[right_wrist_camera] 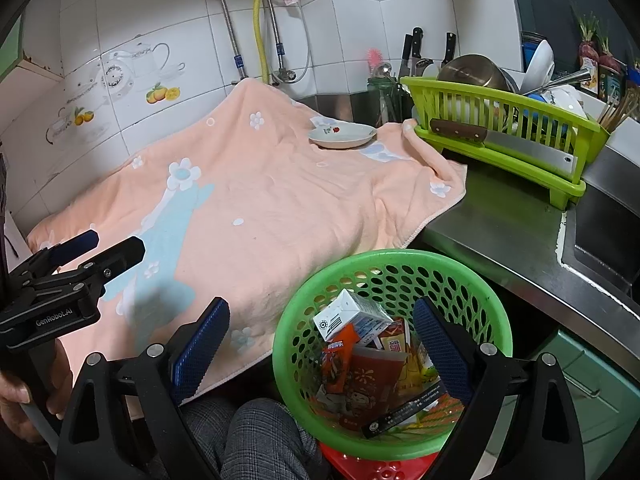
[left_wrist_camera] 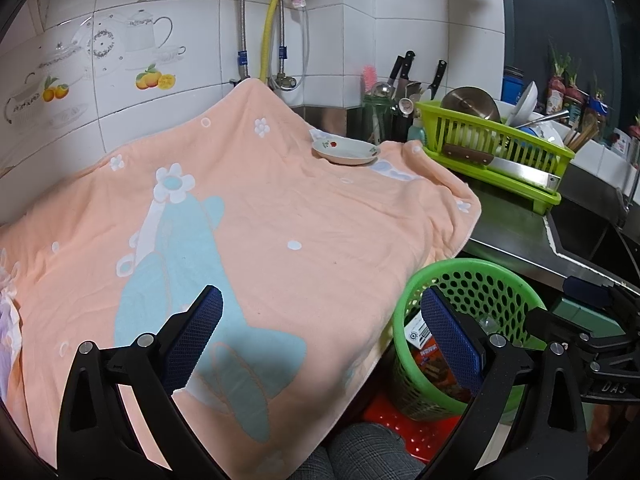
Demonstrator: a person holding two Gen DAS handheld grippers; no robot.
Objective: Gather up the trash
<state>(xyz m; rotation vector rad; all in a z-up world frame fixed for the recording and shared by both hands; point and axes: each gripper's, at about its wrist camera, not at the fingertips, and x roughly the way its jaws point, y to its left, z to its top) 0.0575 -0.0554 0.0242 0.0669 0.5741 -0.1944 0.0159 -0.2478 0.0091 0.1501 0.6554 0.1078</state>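
Observation:
A green mesh basket [right_wrist_camera: 360, 258] stands below the counter's edge on a red stool [right_wrist_camera: 380, 468]. It holds trash: a white carton [right_wrist_camera: 352, 312], an orange packet [right_wrist_camera: 340, 352], a red paper cup [right_wrist_camera: 376, 372] and a black strip [right_wrist_camera: 404, 416]. My right gripper [right_wrist_camera: 320, 340] hangs open over the basket, with nothing between its blue pads. My left gripper [left_wrist_camera: 320, 320] is open and empty above the peach flowered towel [left_wrist_camera: 280, 208]. In the left wrist view the basket [left_wrist_camera: 472, 266] is at the lower right. No loose trash shows on the towel.
A small white plate [right_wrist_camera: 342, 136] sits on the towel's far side. Behind it are a lime dish rack [right_wrist_camera: 500, 136] with a cleaver, pots and bowls, and a knife holder. A steel sink [right_wrist_camera: 600, 240] lies at the right. A knee in grey plaid [right_wrist_camera: 256, 432] is below.

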